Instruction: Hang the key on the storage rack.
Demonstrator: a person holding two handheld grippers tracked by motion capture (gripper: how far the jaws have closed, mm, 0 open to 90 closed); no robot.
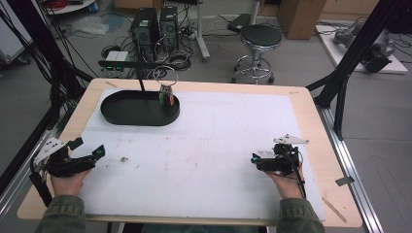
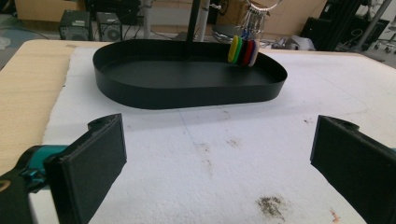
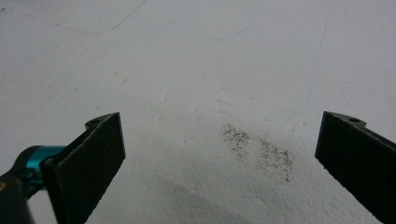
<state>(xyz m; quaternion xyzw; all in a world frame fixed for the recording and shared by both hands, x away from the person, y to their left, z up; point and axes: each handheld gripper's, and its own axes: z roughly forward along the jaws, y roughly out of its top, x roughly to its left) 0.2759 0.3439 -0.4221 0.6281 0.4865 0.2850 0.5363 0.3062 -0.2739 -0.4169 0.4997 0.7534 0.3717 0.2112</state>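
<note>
- Left gripper (image 1: 90, 148): held low at the near-left edge of the white mat (image 1: 218, 165), nearer the person than the black tray (image 1: 121, 114) and left of its near rim. The person's left hand (image 1: 68, 182) grips it from behind, forearm entering from the table's near edge. Jaws stand wide apart, holding nothing, aimed toward the tray.
- Right gripper (image 1: 253, 159): well right of the tray and nearer the person, over the mat. The right hand (image 1: 286, 184) holds it level, pointing leftward. Jaws spread wide, nothing between them.
- Black tray: oval, resting on the mat's far-left part.
- Key ring with coloured tags (image 2: 243, 49): inside the tray at its far-right end, hanging upright from a stand's arm, tags at the tray floor.
</note>
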